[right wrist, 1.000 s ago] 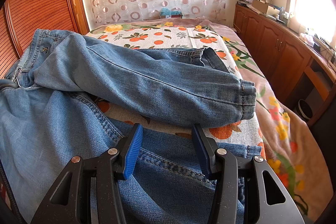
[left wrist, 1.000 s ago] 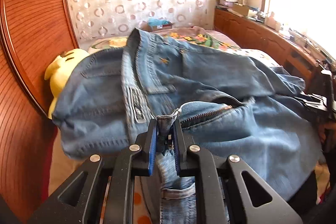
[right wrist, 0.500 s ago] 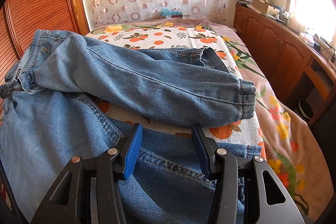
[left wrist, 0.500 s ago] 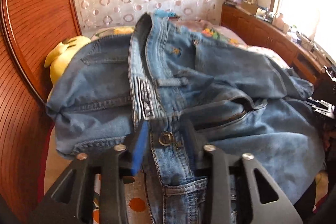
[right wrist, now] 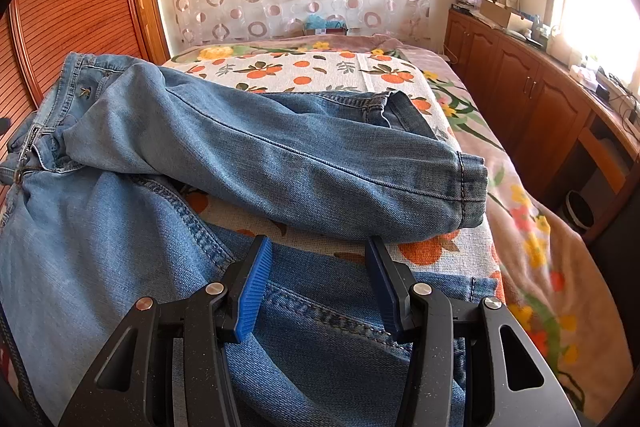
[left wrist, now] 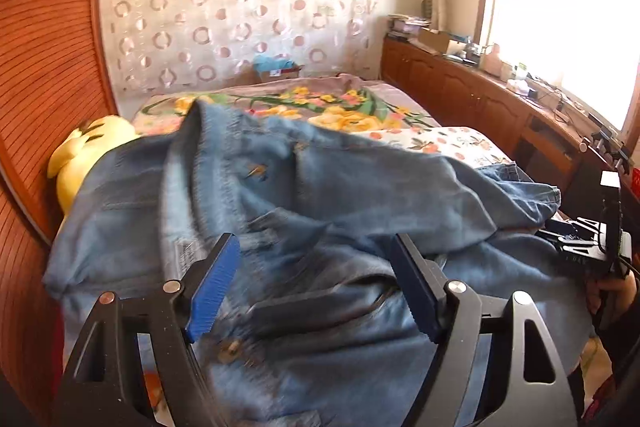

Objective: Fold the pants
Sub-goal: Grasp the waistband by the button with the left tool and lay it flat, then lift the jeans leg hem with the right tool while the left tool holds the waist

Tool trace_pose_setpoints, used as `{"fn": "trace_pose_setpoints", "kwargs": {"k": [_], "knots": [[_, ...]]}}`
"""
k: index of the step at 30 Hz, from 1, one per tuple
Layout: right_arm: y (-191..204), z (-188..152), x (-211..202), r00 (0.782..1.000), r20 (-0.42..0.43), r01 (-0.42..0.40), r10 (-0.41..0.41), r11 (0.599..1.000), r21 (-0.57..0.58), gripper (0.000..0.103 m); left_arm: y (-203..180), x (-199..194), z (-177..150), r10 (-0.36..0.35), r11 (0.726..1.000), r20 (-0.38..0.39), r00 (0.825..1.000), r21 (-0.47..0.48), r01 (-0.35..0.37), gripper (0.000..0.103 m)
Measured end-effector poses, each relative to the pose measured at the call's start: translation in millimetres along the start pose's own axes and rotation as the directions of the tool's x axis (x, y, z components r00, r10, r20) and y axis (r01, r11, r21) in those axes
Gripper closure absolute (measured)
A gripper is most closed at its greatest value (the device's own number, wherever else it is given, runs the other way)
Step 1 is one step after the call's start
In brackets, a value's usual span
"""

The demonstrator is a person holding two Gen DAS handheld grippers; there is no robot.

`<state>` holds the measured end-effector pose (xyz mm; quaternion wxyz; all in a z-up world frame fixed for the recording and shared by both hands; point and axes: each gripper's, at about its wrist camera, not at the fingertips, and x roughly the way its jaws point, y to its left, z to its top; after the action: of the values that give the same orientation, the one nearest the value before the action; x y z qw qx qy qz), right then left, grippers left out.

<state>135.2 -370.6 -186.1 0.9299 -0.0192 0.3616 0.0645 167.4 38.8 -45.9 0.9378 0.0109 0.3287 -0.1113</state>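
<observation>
The blue denim pants (right wrist: pixel 256 163) lie on the bed, waist at the left, one leg laid across the other with its cuff (right wrist: pixel 468 187) at the right. In the left wrist view the waist end (left wrist: pixel 304 195) lies bunched in front of me, blurred, its button (left wrist: pixel 230 349) low down. My left gripper (left wrist: pixel 316 287) is wide open just above the waist, holding nothing. My right gripper (right wrist: pixel 318 287) is open over the lower leg near its hem, fingers apart and not closed on the cloth.
The bed has a floral cover (right wrist: pixel 304 71). A yellow plush toy (left wrist: pixel 86 155) lies by the wooden headboard wall (left wrist: pixel 40 67) at the left. Wooden cabinets (right wrist: pixel 532 95) run along the right under the window. A small bin (right wrist: pixel 578 213) stands beside the bed.
My left gripper was shut on the waistband by the zipper, then opened and let it go; it now stands wide open, drawn back. The waist dropped onto the bed. The right gripper has not moved.
</observation>
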Motion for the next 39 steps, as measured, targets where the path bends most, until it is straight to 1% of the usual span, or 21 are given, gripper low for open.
{"fn": "trace_pose_setpoints", "kwargs": {"k": [3, 6, 9, 12, 15, 18, 21, 22, 24, 25, 28, 30, 34, 35, 39], "knots": [[0.2, 1.7, -7.7, 1.0, 0.02, 0.014, -0.014, 1.0, -0.006, 0.053, -16.1, 16.2, 11.2, -0.013, 0.999, 0.014, 1.0, 0.033, 0.013, 0.025], [-6.4, 8.0, -19.5, 0.999, 0.042, 0.014, -0.014, 1.0, 0.003, 0.053, -31.7, 36.3, 22.3, -0.048, 0.997, 0.007, 0.999, 0.061, 0.048, 0.025], [-19.3, 23.9, -30.2, 0.998, 0.066, 0.021, -0.021, 1.0, 0.011, 0.053, -43.3, 56.2, 33.3, -0.067, 0.994, 0.003, 0.998, 0.083, 0.067, 0.025], [-31.2, 45.6, -31.9, 0.997, 0.073, 0.039, -0.039, 0.999, 0.005, 0.053, -47.8, 73.1, 40.5, -0.085, 0.992, -0.001, 0.996, 0.092, 0.085, 0.025], [-41.9, 66.3, -20.3, 0.998, 0.057, 0.038, -0.038, 0.999, 0.001, 0.053, -44.1, 87.1, 42.2, -0.089, 0.993, -0.005, 0.996, 0.083, 0.089, 0.025], [-43.8, 81.7, -0.5, 0.999, 0.025, 0.028, -0.028, 1.0, -0.013, 0.053, -39.8, 100.4, 39.3, -0.105, 0.992, -0.036, 0.994, 0.071, 0.108, 0.025], [-42.0, 95.2, 21.0, 1.0, -0.007, -0.008, 0.007, 0.999, -0.031, 0.053, -35.0, 106.7, 37.8, -0.115, 0.992, -0.04, 0.993, 0.053, 0.117, 0.025], [-42.6, 99.2, 30.0, 1.0, -0.025, -0.018, 0.017, 0.999, -0.029, 0.058, -32.9, 107.1, 37.0, -0.122, 0.991, -0.04, 0.992, 0.044, 0.124, 0.025], [-45.6, 105.9, 44.6, 0.998, -0.064, -0.019, 0.018, 1.0, -0.02, 0.06, -32.8, 107.0, 35.7, -0.117, 0.992, -0.032, 0.993, 0.048, 0.119, 0.025], [-46.8, 108.2, 51.6, 0.996, -0.082, -0.02, 0.018, 1.0, -0.019, 0.062, -33.5, 106.9, 35.0, -0.103, 0.993, -0.025, 0.994, 0.06, 0.104, 0.025], [-49.8, 113.1, 64.9, 0.993, -0.116, -0.029, 0.027, 0.999, -0.015, 0.068, -35.4, 103.7, 31.8, -0.069, 0.994, 0.003, 0.998, 0.086, 0.069, 0.025], [-52.4, 120.5, 71.4, 0.991, -0.13, -0.032, 0.029, 0.999, -0.02, 0.072, -33.9, 103.8, 30.4, -0.072, 0.994, 0.009, 0.997, 0.084, 0.071, 0.025], [-54.7, 131.6, 76.7, 0.987, -0.159, -0.024, 0.016, 0.998, -0.05, 0.089, -27.5, 103.0, 29.9, -0.067, 0.996, 0.017, 0.998, 0.064, 0.066, 0.025], [-53.1, 135.4, 78.9, 0.987, -0.157, -0.022, 0.013, 0.998, -0.056, 0.095, -24.4, 102.8, 29.9, -0.067, 0.996, 0.02, 0.998, 0.057, 0.065, 0.025], [-56.6, 161.7, 73.0, 0.997, -0.076, -0.005, 0.002, 0.999, -0.05, 0.096, -10.1, 95.3, 32.7, -0.046, 0.999, 0.06, 0.997, 0.003, 0.046, 0.025]]}}
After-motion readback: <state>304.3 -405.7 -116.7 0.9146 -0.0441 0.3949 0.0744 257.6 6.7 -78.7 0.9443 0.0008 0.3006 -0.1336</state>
